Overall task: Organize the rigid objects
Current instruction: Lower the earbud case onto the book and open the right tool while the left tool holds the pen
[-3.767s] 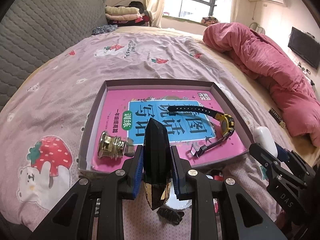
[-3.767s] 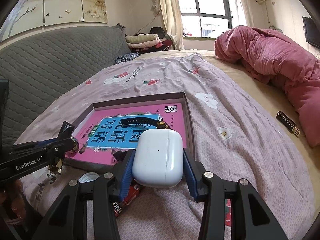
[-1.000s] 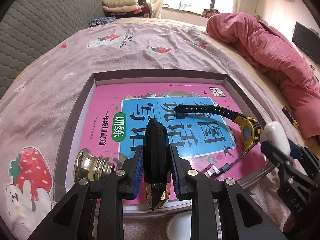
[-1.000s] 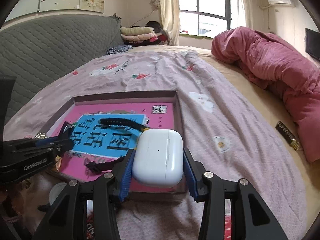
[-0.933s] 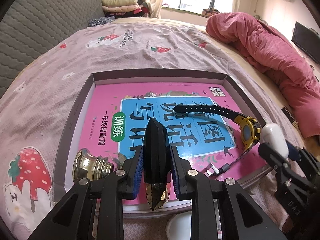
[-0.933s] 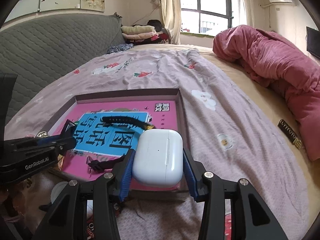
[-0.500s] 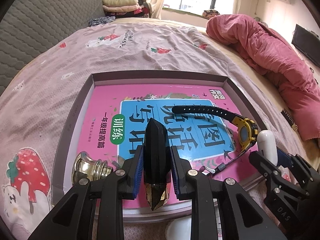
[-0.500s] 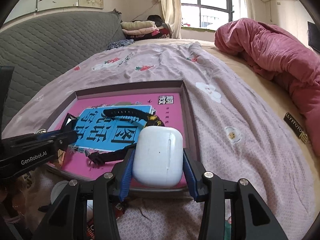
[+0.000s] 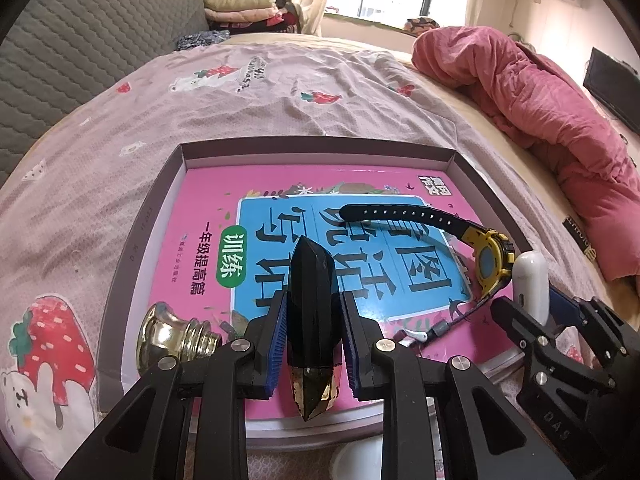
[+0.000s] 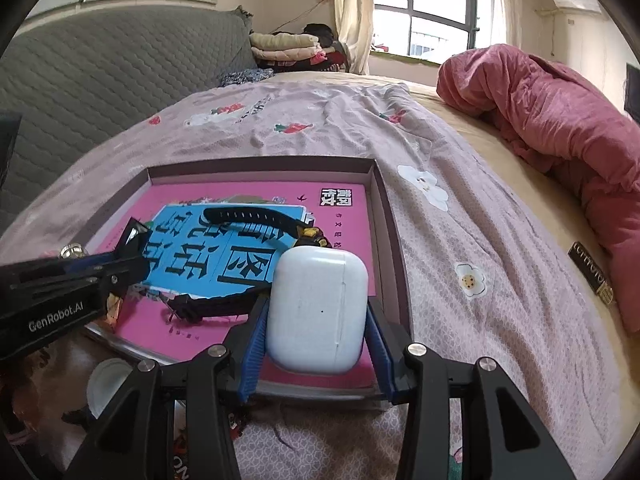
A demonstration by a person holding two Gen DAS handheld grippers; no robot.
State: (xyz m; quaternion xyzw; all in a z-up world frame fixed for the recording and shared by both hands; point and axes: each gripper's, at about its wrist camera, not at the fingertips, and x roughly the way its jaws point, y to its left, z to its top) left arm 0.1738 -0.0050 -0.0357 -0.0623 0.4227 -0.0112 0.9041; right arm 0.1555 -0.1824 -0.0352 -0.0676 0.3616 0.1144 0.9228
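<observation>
Two grips: left gripper point(image 9: 312, 344) clamped on a black faceted piece point(image 9: 312, 292), right gripper point(image 10: 316, 344) on the white case point(image 10: 318, 308), both lower-centre over the tray point(image 9: 320, 146); releasing carelessly risks knocking the watch point(image 9: 490, 258).

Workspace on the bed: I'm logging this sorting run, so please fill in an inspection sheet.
Surface: bedspread with strawberry print, bearing a shallow tray.
Job's things: pink book, wristwatch and brass knob lie in the tray.
Clutter: white round lid on the bed near the tray's front edge; small dark label right of the tray.
Grippers: left tongs shut on black crystal; right tongs shut on white earbud case.
Cables: nothing seen.
Surroundings: red quilt, grey headboard, window.
</observation>
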